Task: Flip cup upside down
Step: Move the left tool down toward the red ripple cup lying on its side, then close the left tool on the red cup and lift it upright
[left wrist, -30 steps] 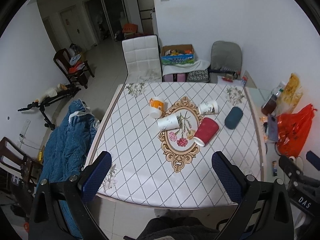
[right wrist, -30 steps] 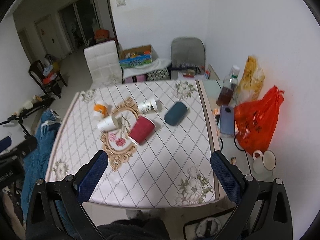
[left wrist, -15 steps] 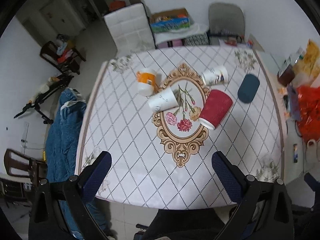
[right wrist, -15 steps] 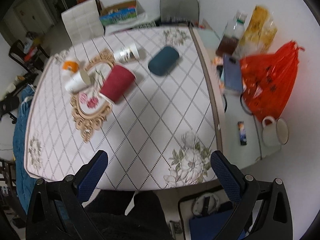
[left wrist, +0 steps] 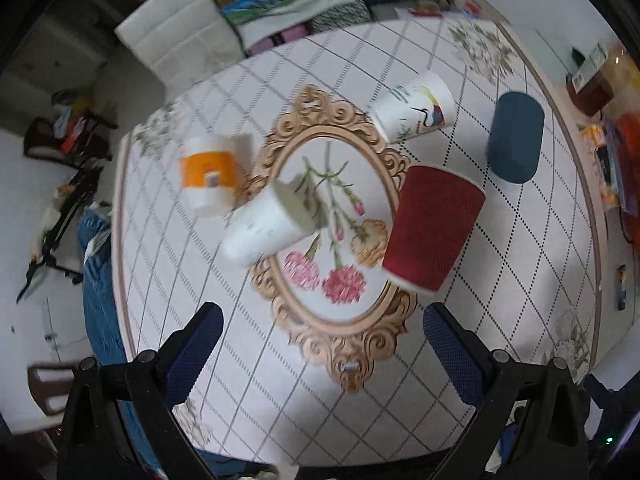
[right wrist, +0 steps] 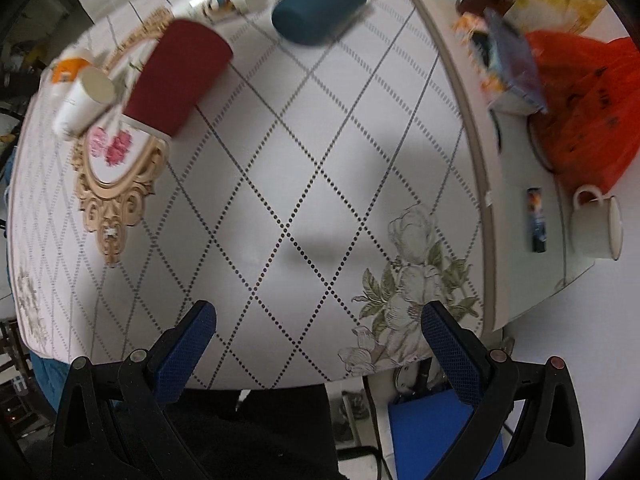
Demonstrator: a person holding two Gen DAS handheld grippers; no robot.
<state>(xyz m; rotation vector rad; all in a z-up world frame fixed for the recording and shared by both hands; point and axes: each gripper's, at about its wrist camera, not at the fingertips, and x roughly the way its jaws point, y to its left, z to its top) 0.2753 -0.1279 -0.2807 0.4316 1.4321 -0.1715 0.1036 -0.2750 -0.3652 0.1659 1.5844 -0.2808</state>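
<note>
- Left gripper (left wrist: 322,328): jaws spread wide, holding nothing, above the near part of the surface (left wrist: 248,364).
- Right gripper (right wrist: 318,326): jaws equally wide, holding nothing, over the near right corner of the surface.
- Four cups lie on their sides around the middle of the surface: the red cup (left wrist: 434,226), the plain white cup (left wrist: 268,224), the orange cup (left wrist: 210,176) and the printed white cup (left wrist: 414,108). A teal case (left wrist: 516,136) lies toward the right edge.
- Step in hand, as judged: approach and grasp. The red cup lies nearest the left gripper and is the likely target.
- Recommended: bring the jaws across the cup's mid-body, close lightly so the paper wall does not crush, lift clear, rotate the rim downward, then seat the rim flat.
</note>
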